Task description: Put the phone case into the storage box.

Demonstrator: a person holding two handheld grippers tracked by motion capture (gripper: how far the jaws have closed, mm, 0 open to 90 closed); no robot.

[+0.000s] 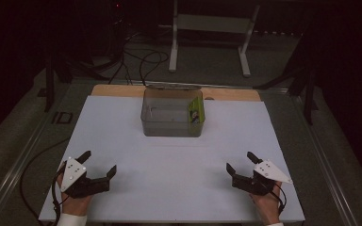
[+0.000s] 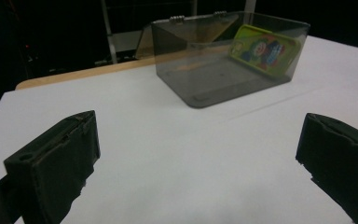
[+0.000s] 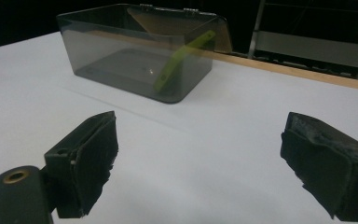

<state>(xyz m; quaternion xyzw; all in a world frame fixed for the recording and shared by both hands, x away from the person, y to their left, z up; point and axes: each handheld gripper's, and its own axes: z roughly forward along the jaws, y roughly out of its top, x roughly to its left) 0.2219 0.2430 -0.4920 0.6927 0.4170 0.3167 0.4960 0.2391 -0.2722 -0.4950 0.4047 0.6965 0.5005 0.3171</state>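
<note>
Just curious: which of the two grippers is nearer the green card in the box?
The right gripper: the green card leans against the clear box's right wall.

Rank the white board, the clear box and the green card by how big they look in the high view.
1. White board, by far the largest.
2. Clear box, standing on it.
3. Green card, leaning inside the box at its right end; smallest.

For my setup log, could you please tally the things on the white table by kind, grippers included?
Clear box with its lid open: 1
Green card leaning inside the box: 1
Hand-held grippers, jaws open: 2, the left gripper and the right gripper
Total: 4
</note>
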